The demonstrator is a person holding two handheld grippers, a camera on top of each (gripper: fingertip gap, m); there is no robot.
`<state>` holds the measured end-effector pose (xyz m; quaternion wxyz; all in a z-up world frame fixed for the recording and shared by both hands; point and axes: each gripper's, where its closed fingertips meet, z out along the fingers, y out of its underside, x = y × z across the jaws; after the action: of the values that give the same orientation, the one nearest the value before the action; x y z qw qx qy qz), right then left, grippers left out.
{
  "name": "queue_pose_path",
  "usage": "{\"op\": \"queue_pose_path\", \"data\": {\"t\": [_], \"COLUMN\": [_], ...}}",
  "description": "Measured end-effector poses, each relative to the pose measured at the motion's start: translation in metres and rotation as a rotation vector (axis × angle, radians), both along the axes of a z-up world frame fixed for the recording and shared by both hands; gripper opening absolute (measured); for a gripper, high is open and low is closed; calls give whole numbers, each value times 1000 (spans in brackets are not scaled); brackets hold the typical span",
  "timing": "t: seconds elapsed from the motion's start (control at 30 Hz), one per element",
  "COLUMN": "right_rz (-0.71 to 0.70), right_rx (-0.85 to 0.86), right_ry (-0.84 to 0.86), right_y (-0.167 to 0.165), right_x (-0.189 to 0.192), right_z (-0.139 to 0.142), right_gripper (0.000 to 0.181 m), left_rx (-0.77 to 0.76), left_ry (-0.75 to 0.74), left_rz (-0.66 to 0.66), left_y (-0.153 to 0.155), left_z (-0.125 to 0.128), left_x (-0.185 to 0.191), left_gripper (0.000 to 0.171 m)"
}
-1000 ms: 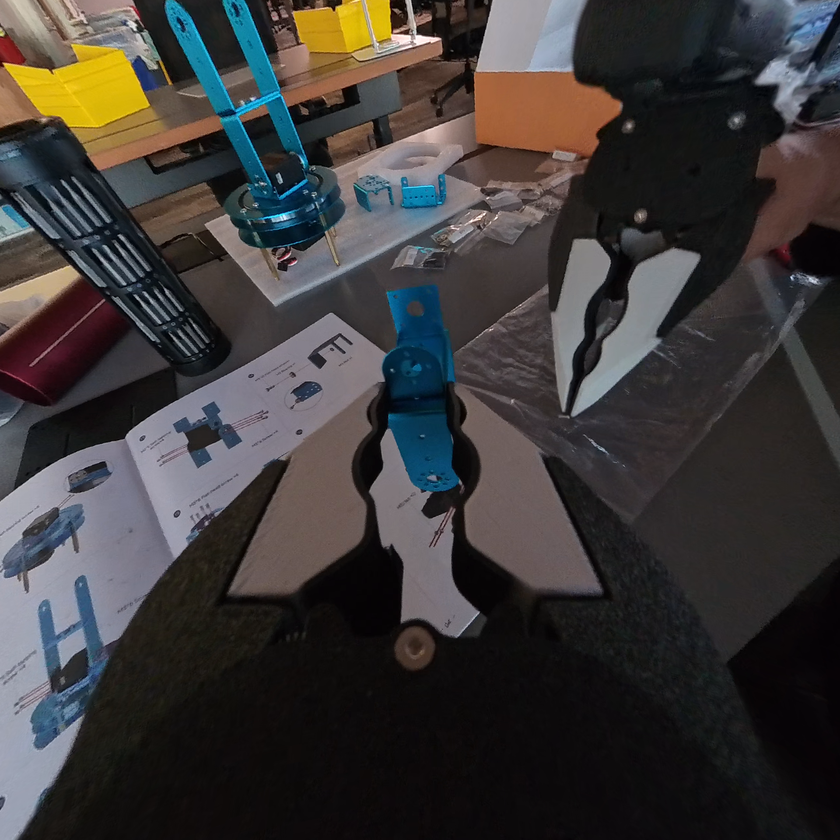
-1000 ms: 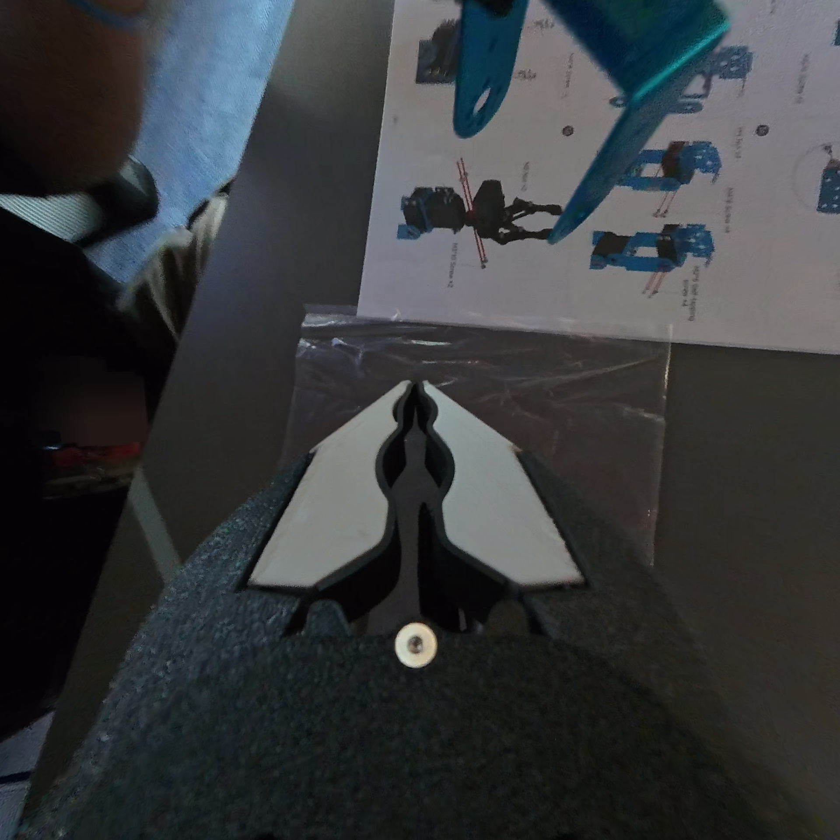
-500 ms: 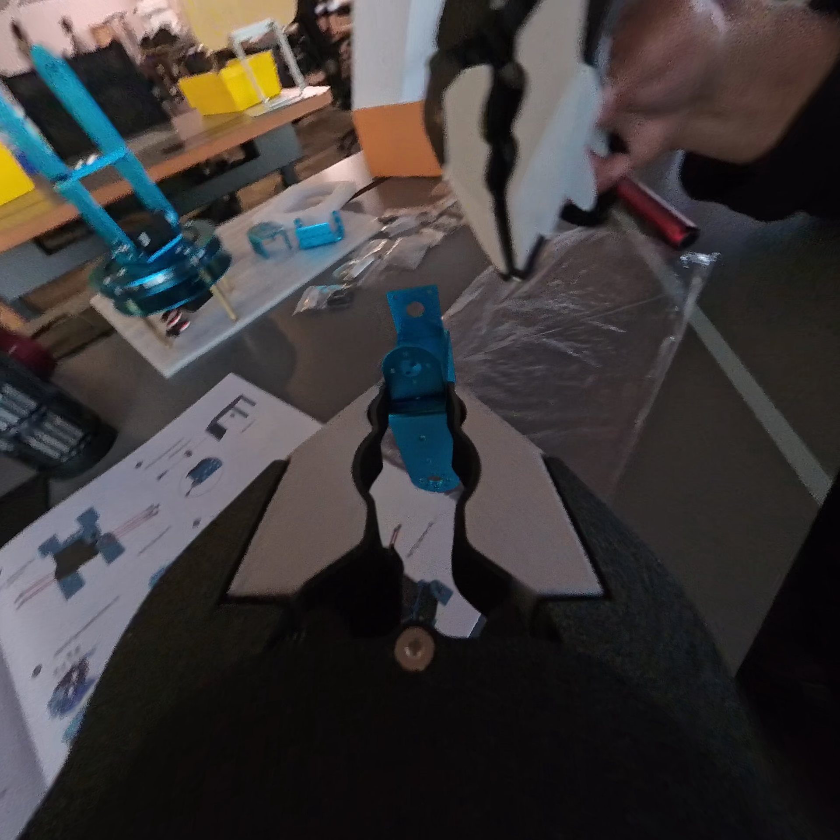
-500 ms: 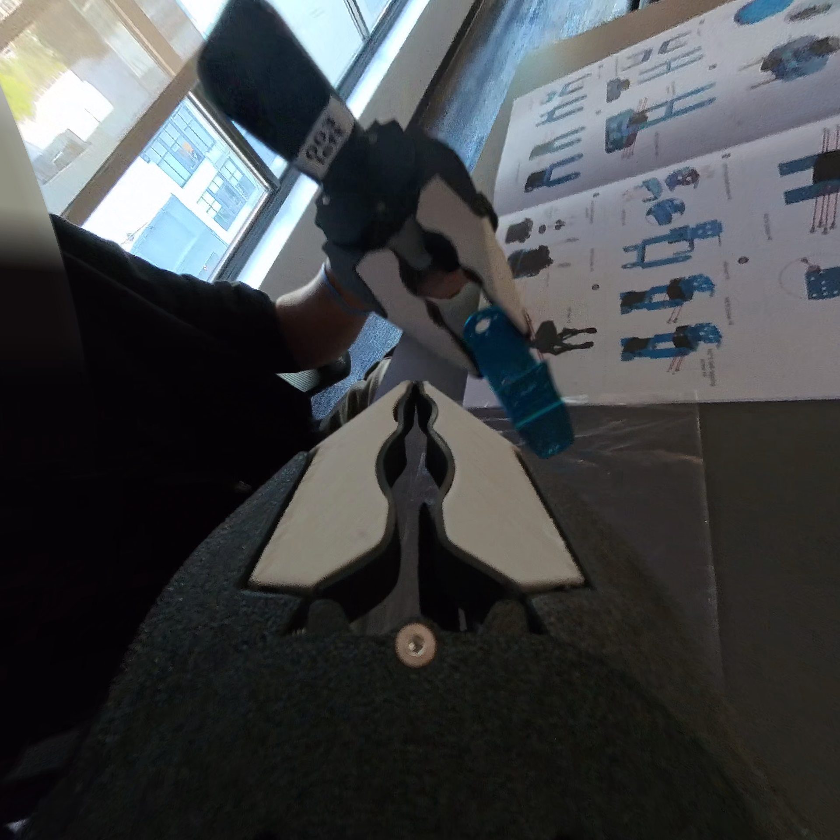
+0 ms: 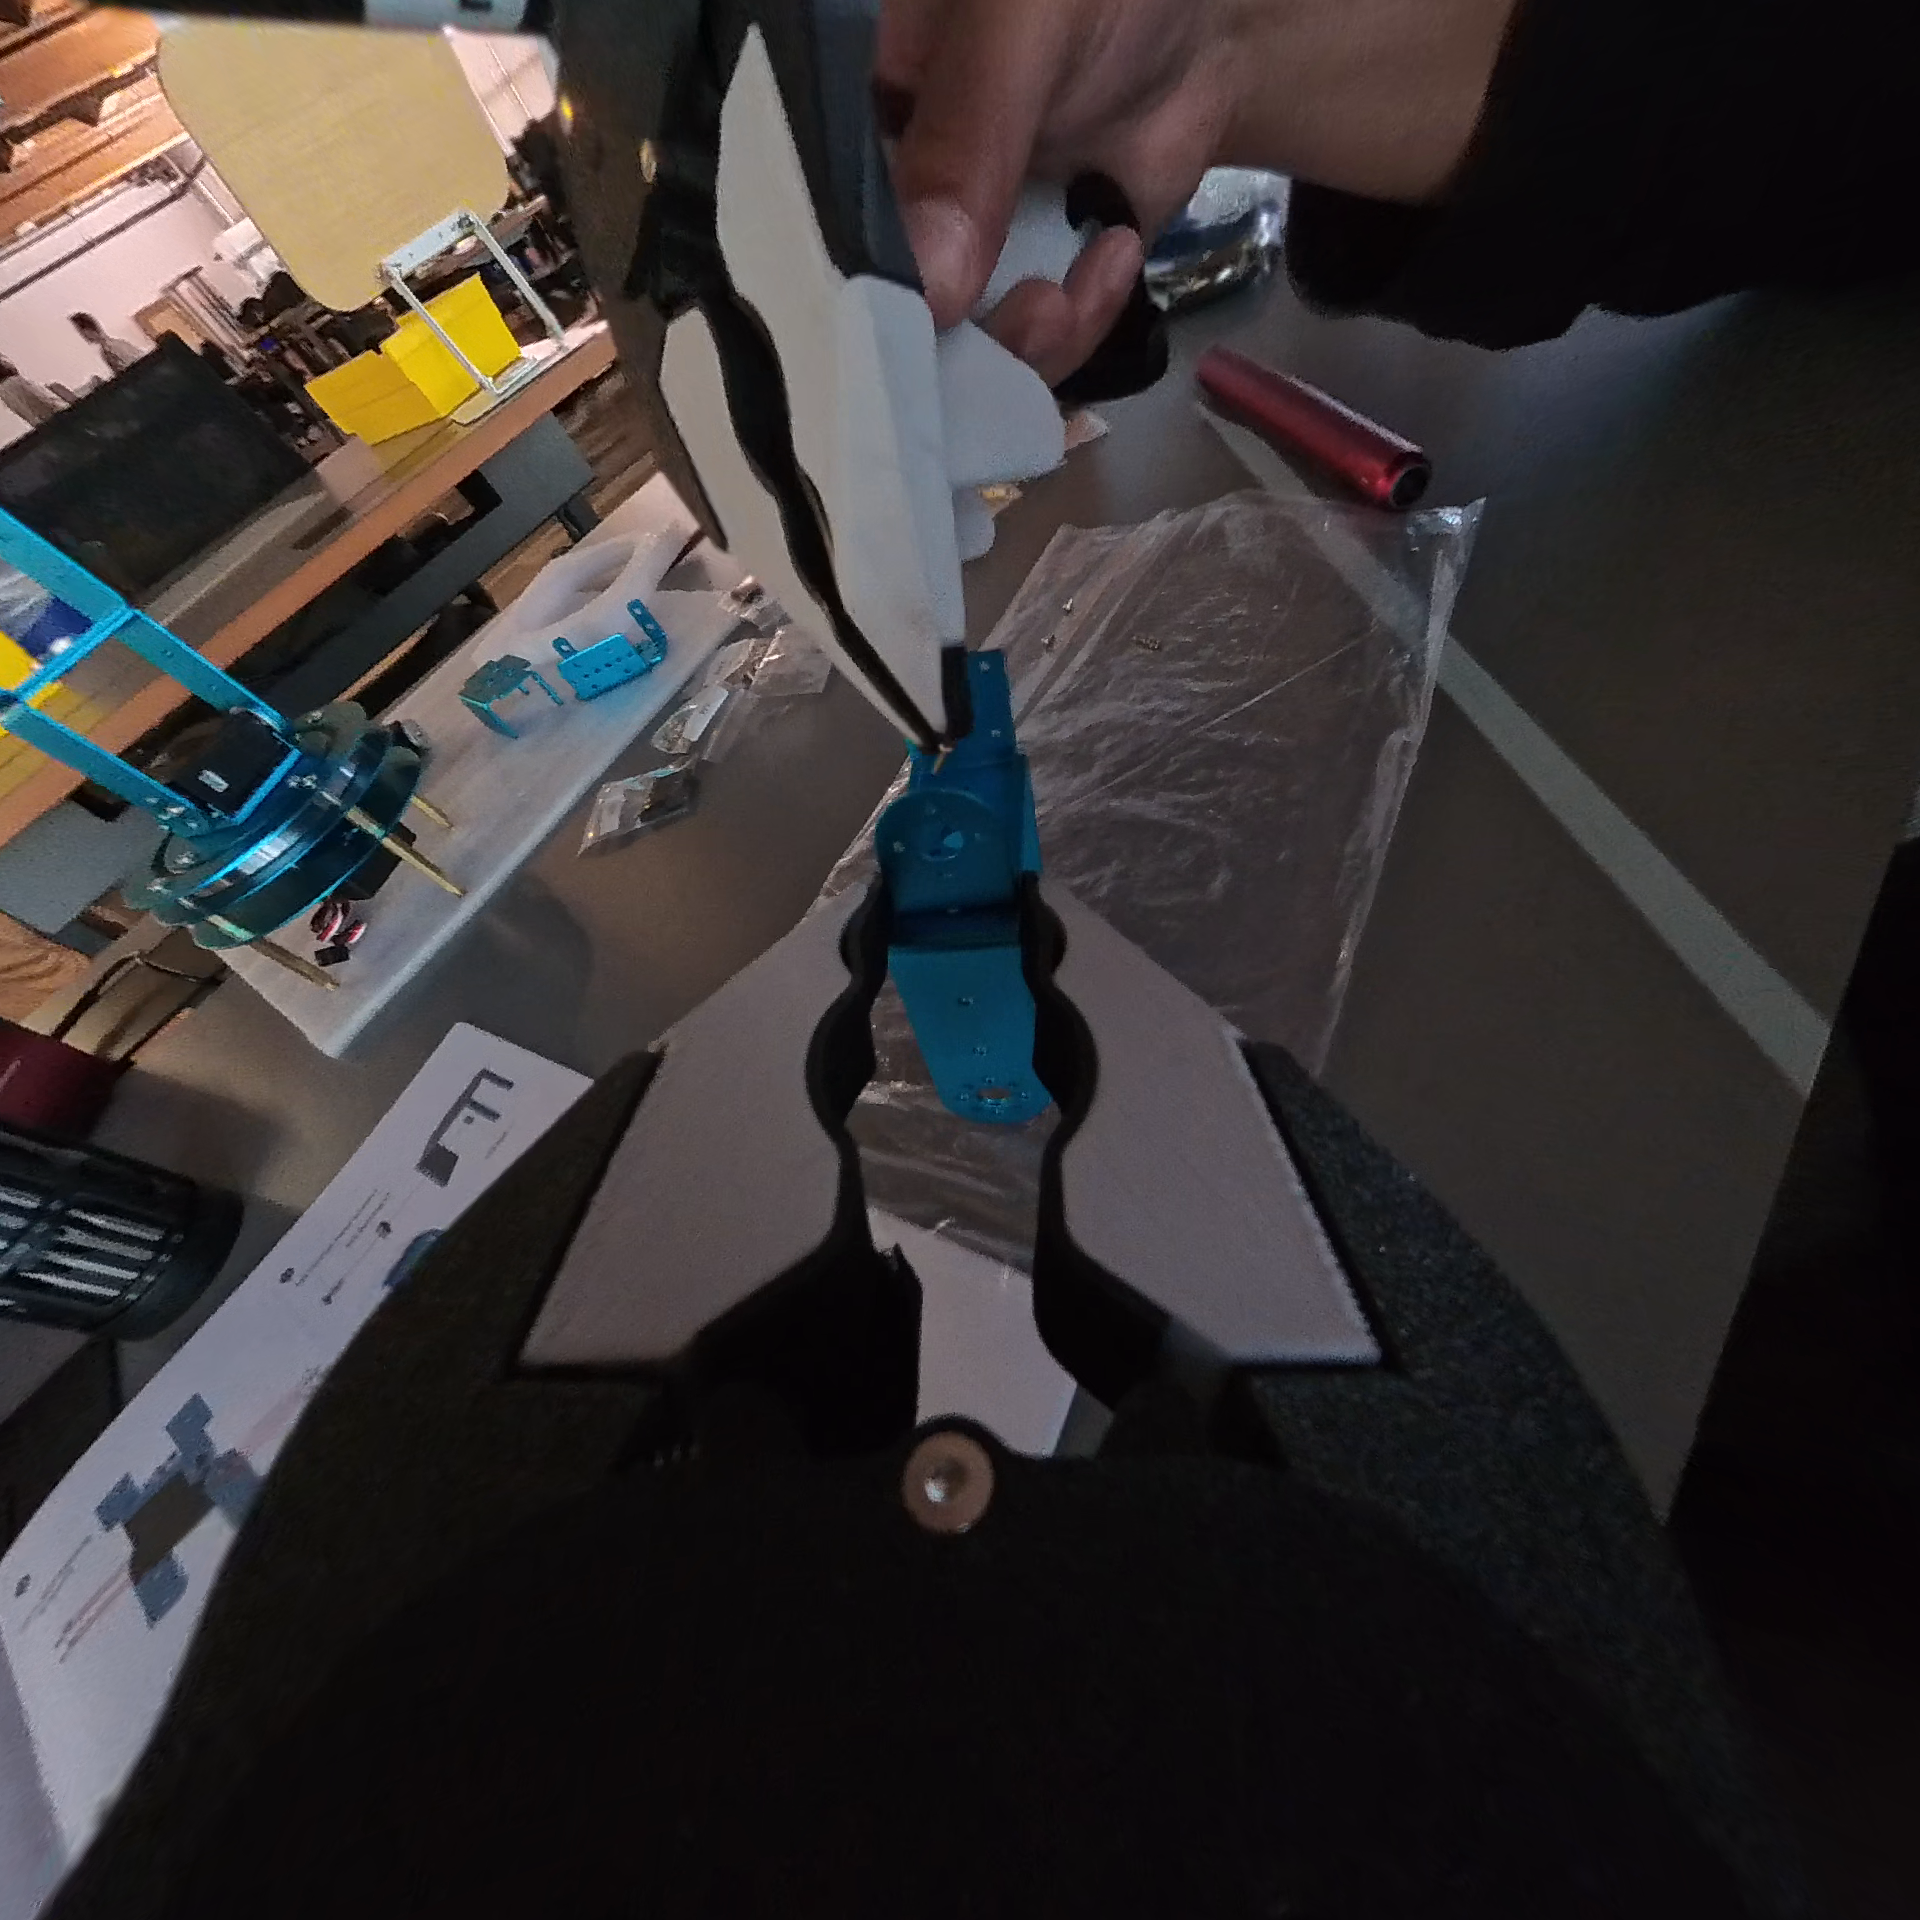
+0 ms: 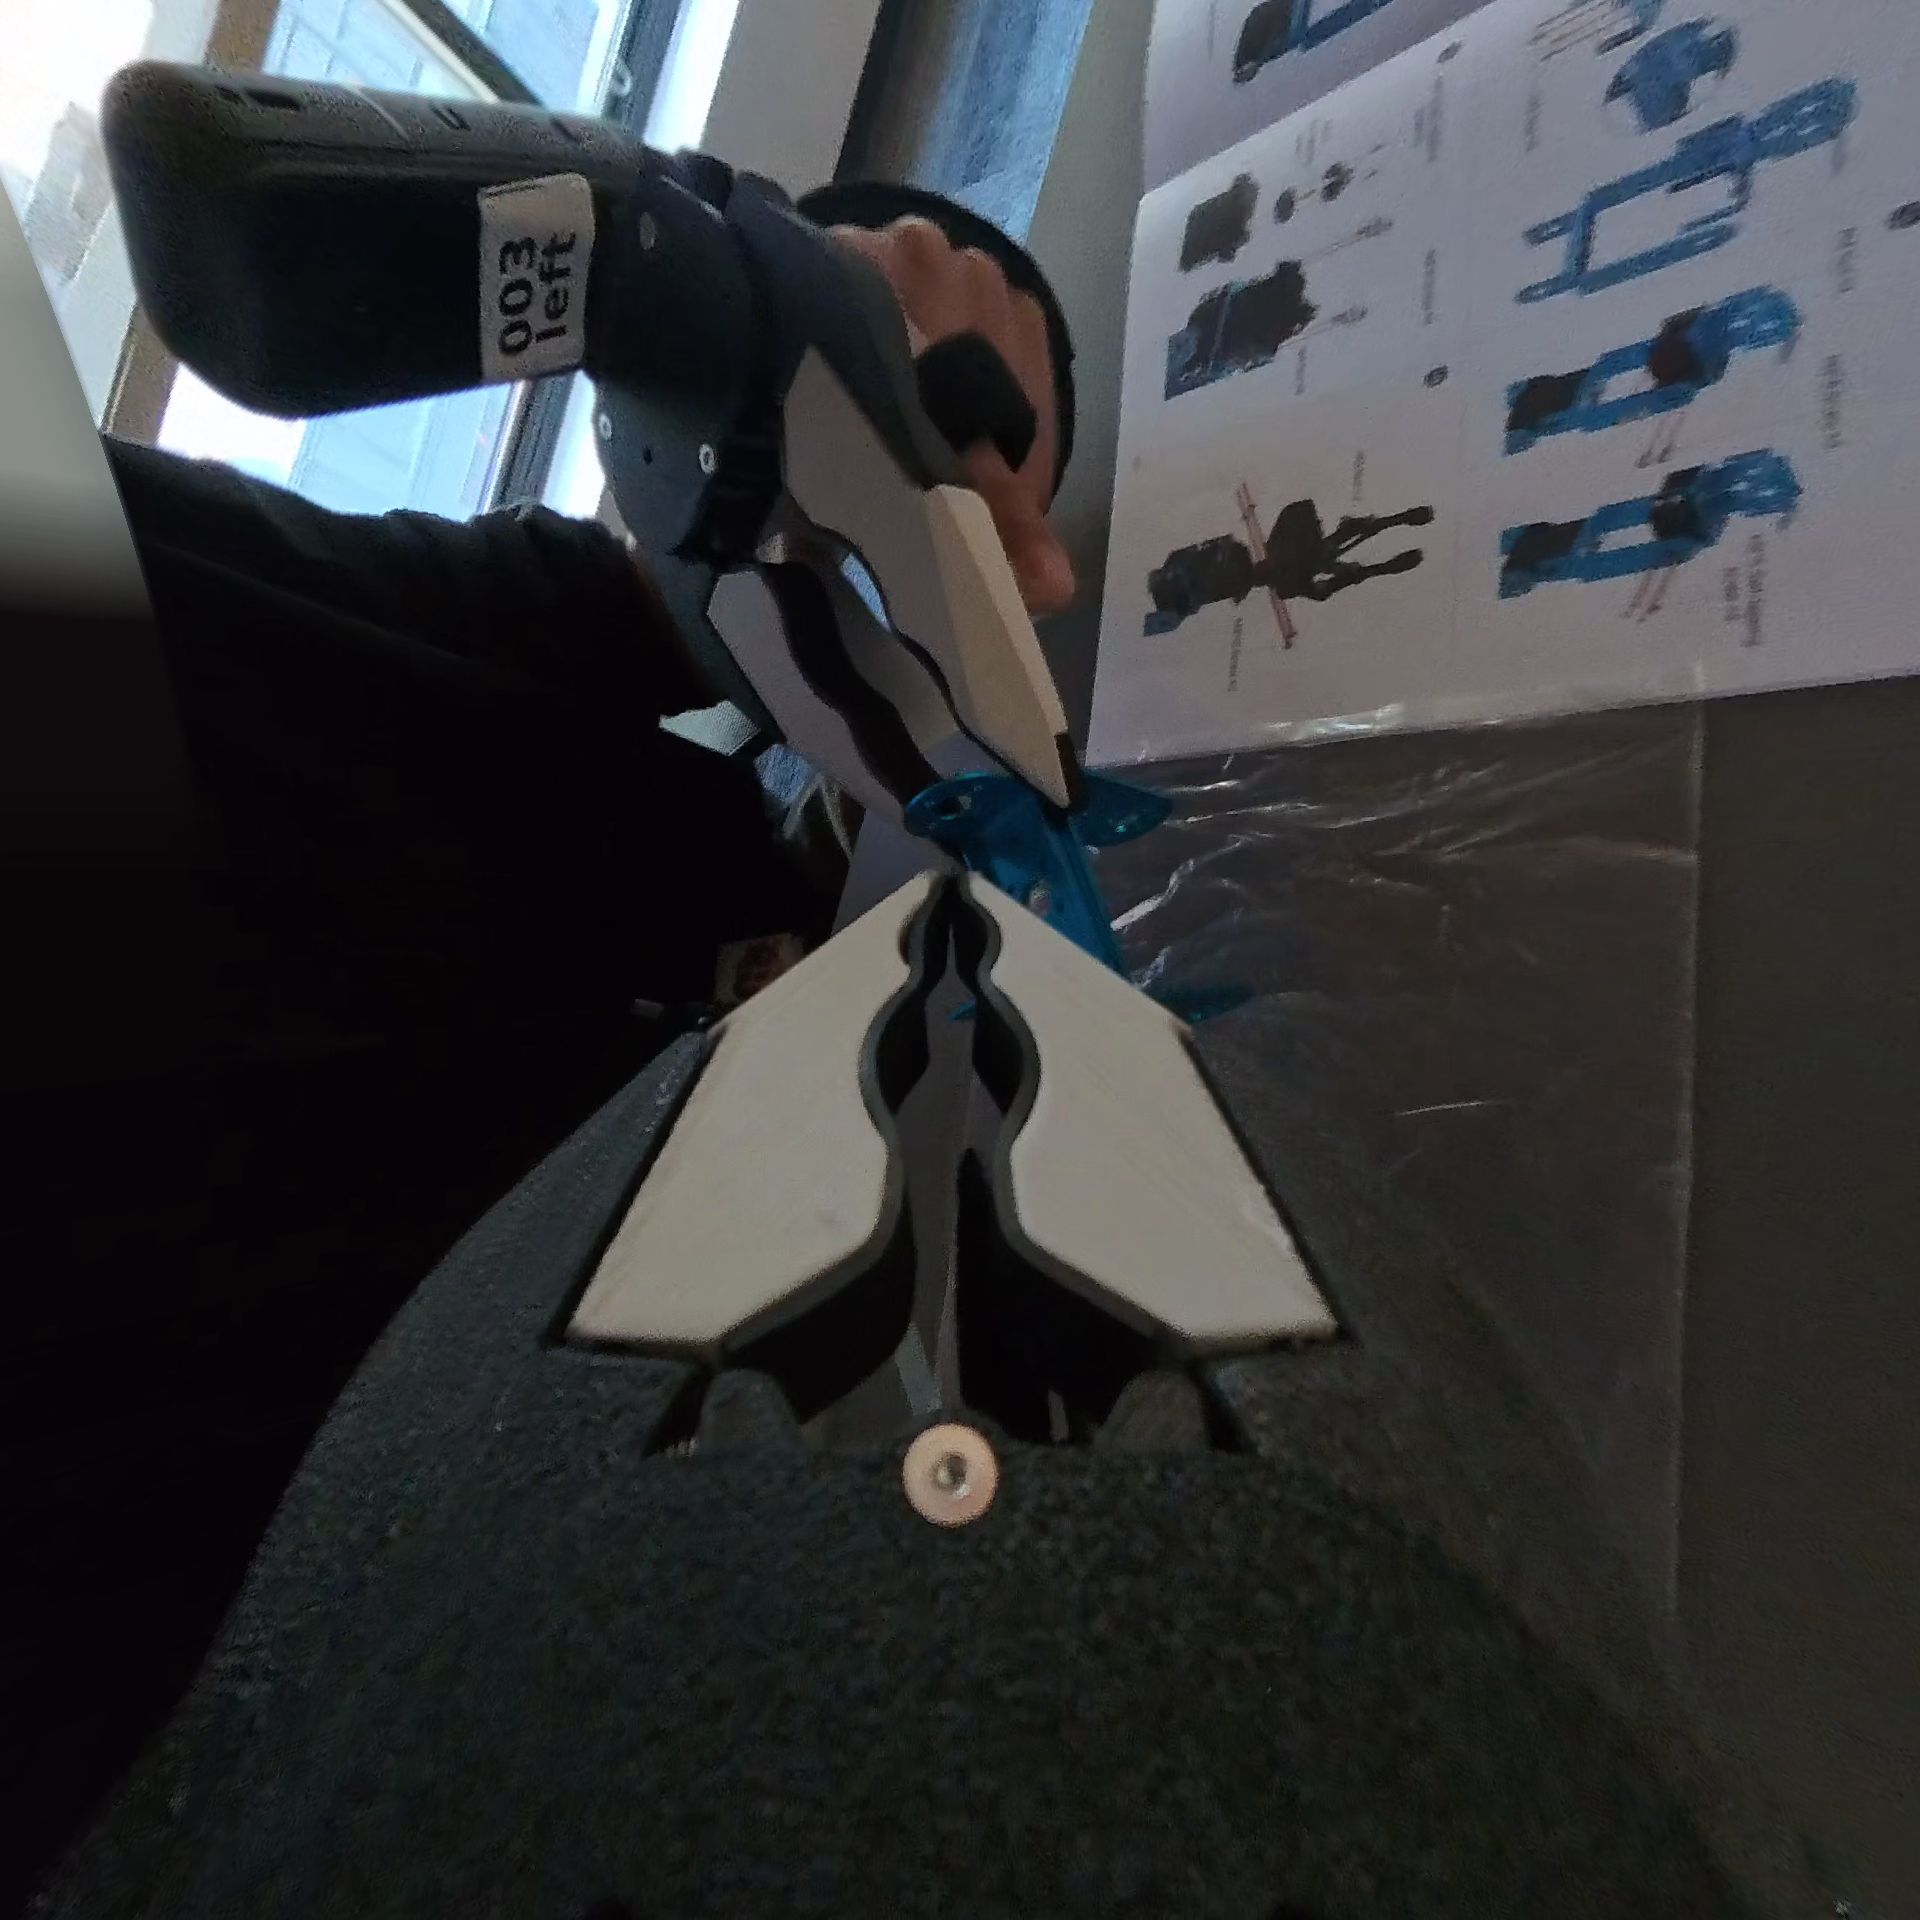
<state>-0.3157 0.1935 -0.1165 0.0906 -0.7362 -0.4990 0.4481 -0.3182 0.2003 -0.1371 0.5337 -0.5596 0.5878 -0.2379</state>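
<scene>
— Blue anodised servo bracket [image 5: 961, 940], who has it?
— The left gripper [image 5: 951, 914]; its fingers [image 5: 727, 1174] are clenched on the bracket's middle, above a clear plastic bag [image 5: 1226, 748].
— And the right gripper [image 6: 954, 883]?
— Its fingers [image 6: 1122, 1174] are pressed together, pinching a small brass-coloured screw [image 5: 941, 756] whose tip touches the bracket's top end.
— Around them?
— An assembly manual [image 6: 1558, 343] lies on the grey bench [image 5: 1621, 675], near a red tube [image 5: 1309, 426].

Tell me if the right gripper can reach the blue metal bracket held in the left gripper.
Probably yes: the right gripper has closed tips at the free end of the blue metal bracket, sticking out past the left gripper; nothing lies between.
</scene>
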Motion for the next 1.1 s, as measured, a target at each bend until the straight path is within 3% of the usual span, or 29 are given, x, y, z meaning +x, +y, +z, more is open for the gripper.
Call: {"op": "queue_pose_path", "data": {"t": [0.27,0.83,0.93,1.03,1.1], "right_rz": [56,22,-6,-58,-65], "right_rx": [-21,44,159,380,529], "right_ry": [-66,-128,-26,142,78], "right_y": [-4,2,13,28,33], "right_x": [0,1,-4,3,22], "right_z": [-14,-25,-1,36,19], "right_gripper": [0,0,0,0,12], "left_rx": [78,96,90,15,-27], "left_ry": [54,105,113,86,60], "left_rz": [-14,11,35,99,159], "left_y": [-8,-5,1,16,28], "left_z": [-2,-9,-12,-11,-6], "left_x": [4,5,2,-8,-18], "left_gripper": [24,24,24,24,24]}}
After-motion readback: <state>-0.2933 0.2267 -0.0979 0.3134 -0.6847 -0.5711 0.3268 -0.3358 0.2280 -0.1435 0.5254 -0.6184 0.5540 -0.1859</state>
